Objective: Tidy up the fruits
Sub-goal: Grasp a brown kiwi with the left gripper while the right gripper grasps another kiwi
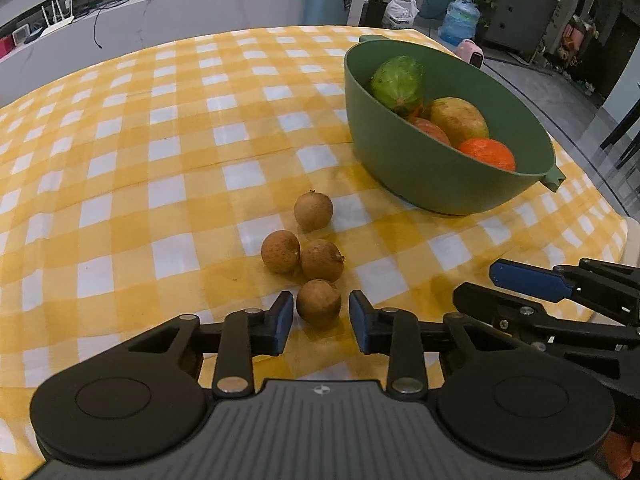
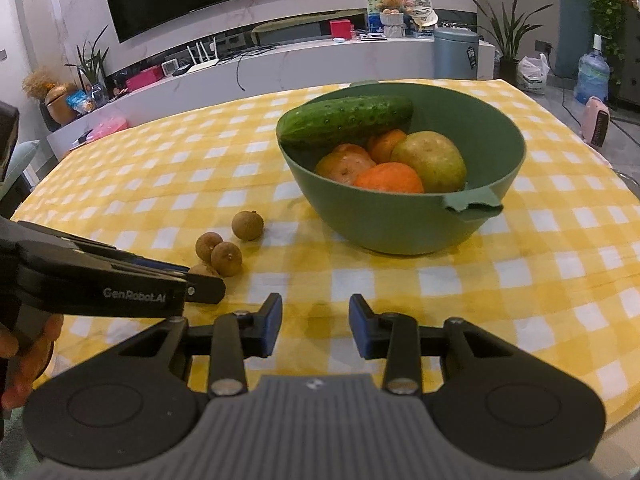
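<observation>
Checked cloth (image 2: pixel 540 280); cucumber (image 2: pixel 348 120) crosswise in bowl (image 2: pixel 400 224)

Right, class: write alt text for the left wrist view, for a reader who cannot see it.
The left gripper brackets the nearest of four small brown fruits on a yellow checked cloth, its blue-padded jaws not yet touching it. A green bowl of larger produce sits beyond to the right, and the right gripper enters from the right edge.
</observation>
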